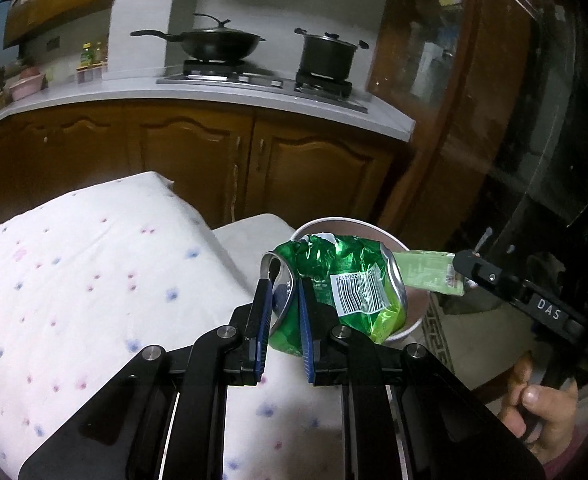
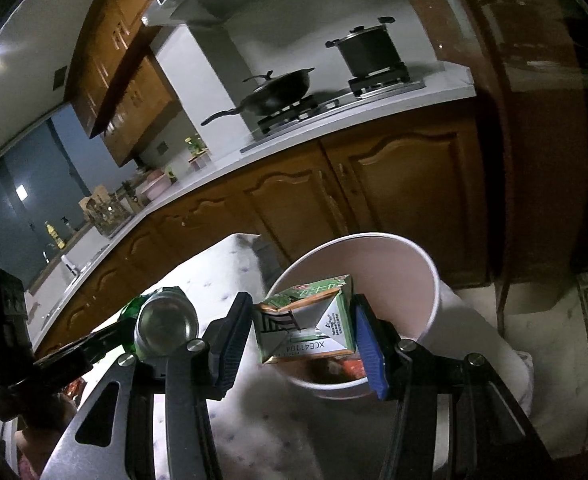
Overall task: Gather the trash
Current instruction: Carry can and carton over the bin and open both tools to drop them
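Left wrist view. Left hand-held gripper (image 1: 286, 296): jaws nearly closed, blue pads pinching the rim of a crushed green can (image 1: 346, 284), barcode label facing the camera. The can hangs over the near edge of a white paper bucket (image 1: 374, 226), which stands on a tabletop (image 1: 94, 272) covered in white cloth with pink and blue dots. Right hand-held gripper (image 1: 460, 266): enters from the right, holding a pale green carton (image 1: 426, 270) over the bucket, just beside the can. A hand (image 1: 542, 412) grips its handle at lower right. Behind: wooden cabinets (image 1: 198, 156), a wok (image 1: 206, 40) and a pot (image 1: 326, 56) on a stove.

Right wrist view. Right hand-held gripper (image 2: 304, 330): jaws about half open, clamped on both sides of the green carton (image 2: 306, 320), held over the bucket's (image 2: 426, 280) near rim. Reddish scraps (image 2: 350, 368) lie inside the bucket. Left hand-held gripper (image 2: 106, 340): at left, bearing the can (image 2: 166, 320), base toward the camera.
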